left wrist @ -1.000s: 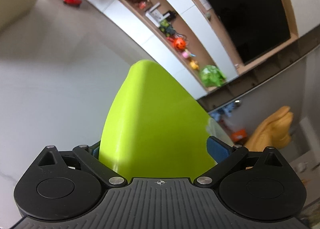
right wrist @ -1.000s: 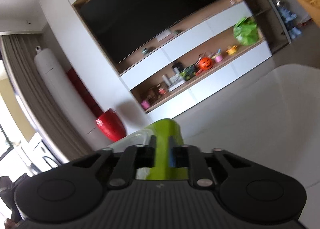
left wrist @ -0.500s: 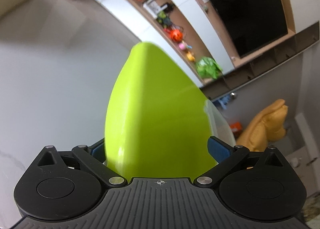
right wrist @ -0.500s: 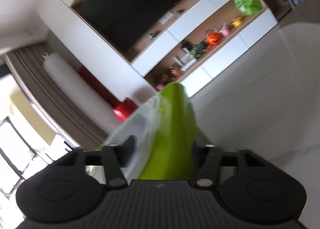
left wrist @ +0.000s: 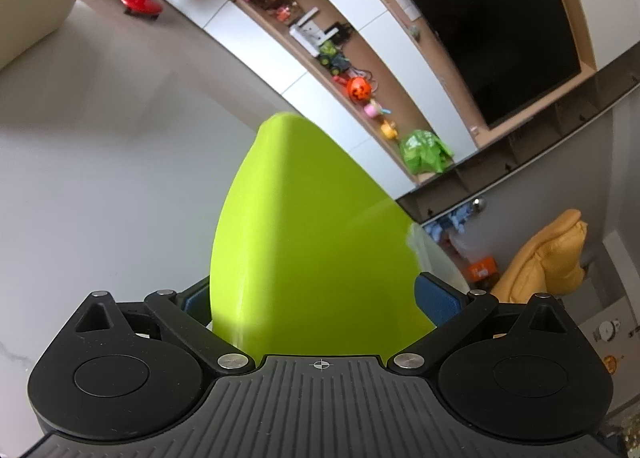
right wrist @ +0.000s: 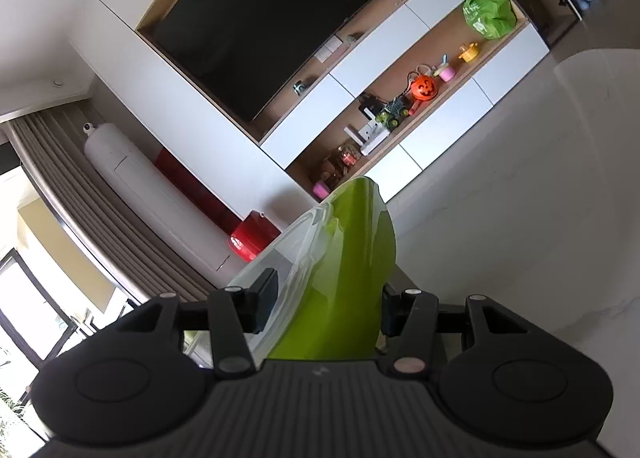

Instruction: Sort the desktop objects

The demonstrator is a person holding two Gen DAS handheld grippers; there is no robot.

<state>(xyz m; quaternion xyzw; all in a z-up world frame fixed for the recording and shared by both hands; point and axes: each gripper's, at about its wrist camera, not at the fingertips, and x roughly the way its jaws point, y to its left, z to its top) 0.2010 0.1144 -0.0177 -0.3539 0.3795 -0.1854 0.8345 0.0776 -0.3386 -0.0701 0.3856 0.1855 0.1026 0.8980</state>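
- Keeping the left gripper (left wrist: 316, 298) clamping the lime-green lidded box (left wrist: 312, 238) across its width, lifted over the counter (left wrist: 100, 177).
- Straddling that box with the right gripper (right wrist: 326, 298), jaws just having been opening, box between them. Not being able to tell whether gripping.
- Lying lengthwise away from both grippers, narrow end pointing past the counter's far edge.

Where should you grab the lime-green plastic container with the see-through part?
Probably by its thin edge, coming in from the side. In the right wrist view the lime-green plastic container shows edge-on and narrow, so it fits easily between two fingers. Its broad, smooth, curved face fills the left gripper from pad to pad, so that hold looks likelier to slip.
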